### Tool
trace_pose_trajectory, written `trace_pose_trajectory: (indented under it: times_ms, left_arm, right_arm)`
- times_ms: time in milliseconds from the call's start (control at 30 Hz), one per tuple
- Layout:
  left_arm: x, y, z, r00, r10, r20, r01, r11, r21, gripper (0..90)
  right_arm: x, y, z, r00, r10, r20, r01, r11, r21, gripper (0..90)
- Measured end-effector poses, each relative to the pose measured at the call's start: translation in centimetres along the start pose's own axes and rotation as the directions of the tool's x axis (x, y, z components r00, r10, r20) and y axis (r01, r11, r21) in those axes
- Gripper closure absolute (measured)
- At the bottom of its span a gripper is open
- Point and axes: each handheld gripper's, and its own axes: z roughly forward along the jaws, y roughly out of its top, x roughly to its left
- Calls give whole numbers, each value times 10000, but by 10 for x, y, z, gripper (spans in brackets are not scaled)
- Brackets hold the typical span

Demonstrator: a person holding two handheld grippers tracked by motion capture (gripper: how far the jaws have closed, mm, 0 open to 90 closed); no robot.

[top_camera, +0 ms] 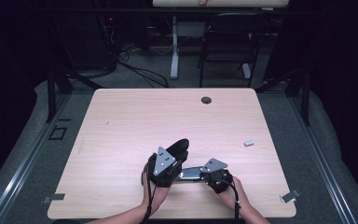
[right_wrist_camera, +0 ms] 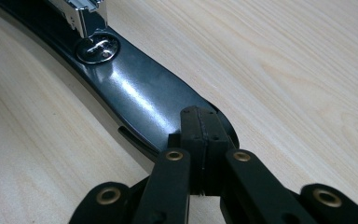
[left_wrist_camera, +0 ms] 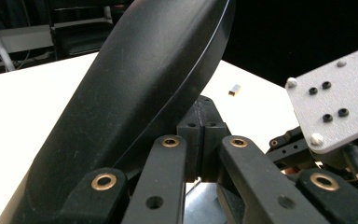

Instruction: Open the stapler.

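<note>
**Stapler swung open, both ends held**

On the counter [top_camera: 121,116], near the person's edge, lies the stapler [top_camera: 186,171], its black top arm [left_wrist_camera: 135,93] raised. The left gripper [top_camera: 164,164] is closed against that raised arm; the right gripper [right_wrist_camera: 200,135] is clamped on the base's front tip. Opening looks done; loading probably remains. A small staple block [top_camera: 248,143] sits well apart, untouched.

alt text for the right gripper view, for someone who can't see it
The right gripper, its two black jaws closed together, presses down on the front end of a glossy black stapler base lying on a light wood-grain table. Farther up the base sit the round silver anvil plate and the chrome staple magazine.
</note>
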Motion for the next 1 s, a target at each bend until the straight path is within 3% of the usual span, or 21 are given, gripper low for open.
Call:
trace_pose_trajectory:
  times_ms: [100, 1000]
  left_arm:
    - [3, 3, -1, 9992, -368, 139, 367, 9993, 68, 900]
    - [15, 8, -19, 9991, -413, 37, 414, 9990, -145, 900]
  right_arm:
    - [0, 0, 0, 10000, 12, -33, -12, 10000, 8, 900]
    - [2, 1, 1, 9999, -63, -110, 63, 10000, 31, 900]
